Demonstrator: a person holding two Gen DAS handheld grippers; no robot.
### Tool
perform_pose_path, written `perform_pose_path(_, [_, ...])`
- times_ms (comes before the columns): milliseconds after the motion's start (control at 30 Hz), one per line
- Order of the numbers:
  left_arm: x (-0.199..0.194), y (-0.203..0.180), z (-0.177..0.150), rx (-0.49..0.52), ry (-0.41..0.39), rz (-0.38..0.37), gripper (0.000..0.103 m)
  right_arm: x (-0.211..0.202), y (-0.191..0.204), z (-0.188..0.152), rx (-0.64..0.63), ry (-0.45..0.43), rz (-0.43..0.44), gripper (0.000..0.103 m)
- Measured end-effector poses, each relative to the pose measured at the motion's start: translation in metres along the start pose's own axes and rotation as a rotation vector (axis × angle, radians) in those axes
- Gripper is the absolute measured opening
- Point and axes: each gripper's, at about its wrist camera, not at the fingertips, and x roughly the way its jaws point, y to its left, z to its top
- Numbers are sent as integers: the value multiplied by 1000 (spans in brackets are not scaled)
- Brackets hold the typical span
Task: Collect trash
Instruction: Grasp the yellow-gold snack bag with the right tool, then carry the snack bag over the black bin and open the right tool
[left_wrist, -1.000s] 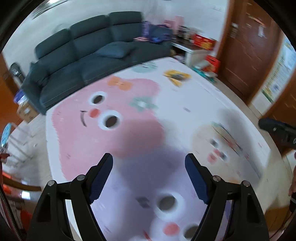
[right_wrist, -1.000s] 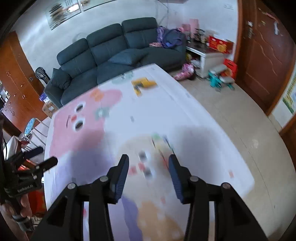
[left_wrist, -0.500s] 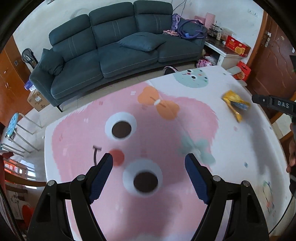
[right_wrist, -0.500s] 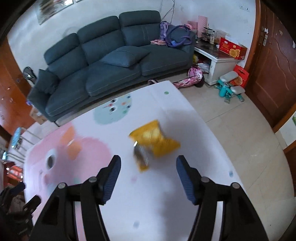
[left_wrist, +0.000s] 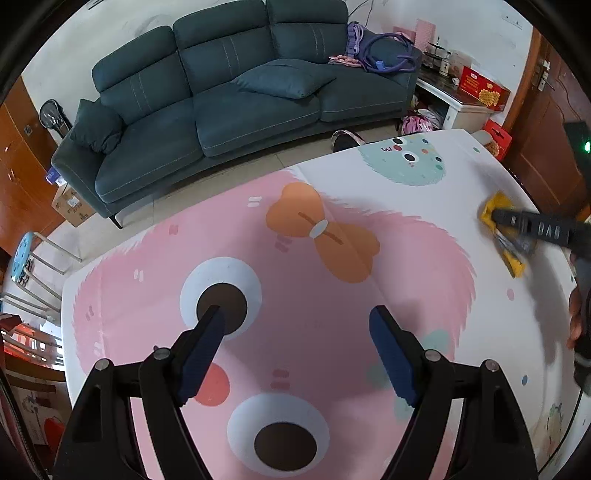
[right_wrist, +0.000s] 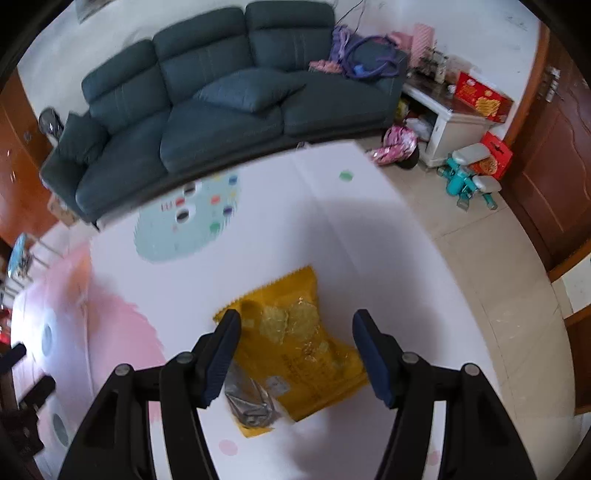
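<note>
Hovering my right gripper (right_wrist: 295, 332) over the yellow snack wrapper (right_wrist: 295, 350), jaws spread wide with nothing pinched; the wrapper lies flat on the play mat (right_wrist: 332, 240) between the two blue pads, and I can't tell whether the left pad (right_wrist: 221, 350) touches its edge since that frame is smeared. A torn silvery bit (right_wrist: 251, 402) of the wrapper sticks out at its near end. My left gripper (left_wrist: 295, 347) is also wide open and empty, hanging over the mat's pink cartoon face, well apart from the wrapper. From the left wrist view the wrapper (left_wrist: 498, 214) sits far right on the mat, near the mat's white edge, with the right gripper's black body (left_wrist: 539, 229) crossing over it and part of my hand (left_wrist: 576, 317) just below. Beyond the wrapper, past the mat's far edge, stands the dark sofa (right_wrist: 221, 103). Right of the wrapper, off the mat on the tile floor, a white cabinet (right_wrist: 450, 136) with red boxes (right_wrist: 480, 96), and a teal toy (right_wrist: 465, 181) near it.
</note>
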Motion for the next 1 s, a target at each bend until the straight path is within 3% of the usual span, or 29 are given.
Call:
perform_pose_path(133, [5, -1, 0, -12, 12, -3, 79, -1, 4, -4, -10, -6, 3, 62])
perform_pose_path(167, [5, -2, -2, -12, 16, -5, 79, -2, 6, -5, -18, 0, -3, 58])
perform_pose_path(200, [6, -3, -3, -9, 21, -9, 79, -3, 7, -6, -31, 2, 0, 45])
perform_pose_path(300, [4, -7, -9, 2, 32, -13, 79, -8, 16, -13, -90, 22, -43, 24])
perform_pose_path(367, [-1, -11, -14, 13, 38, -13, 79, -13, 17, -20, -94, 26, -30, 16])
perform_pose_path(467, [-13, -17, -26, 27, 47, -24, 79, -29, 17, -36, -102, 8, -23, 12])
perform_pose_path(667, [-57, -33, -60, 62, 65, -69, 79, -89, 7, -90, -48, -39, 86, 10])
perform_pose_path(1000, [-151, -71, -153, 139, 81, -182, 79, -216, -18, -222, 30, -88, 180, 10])
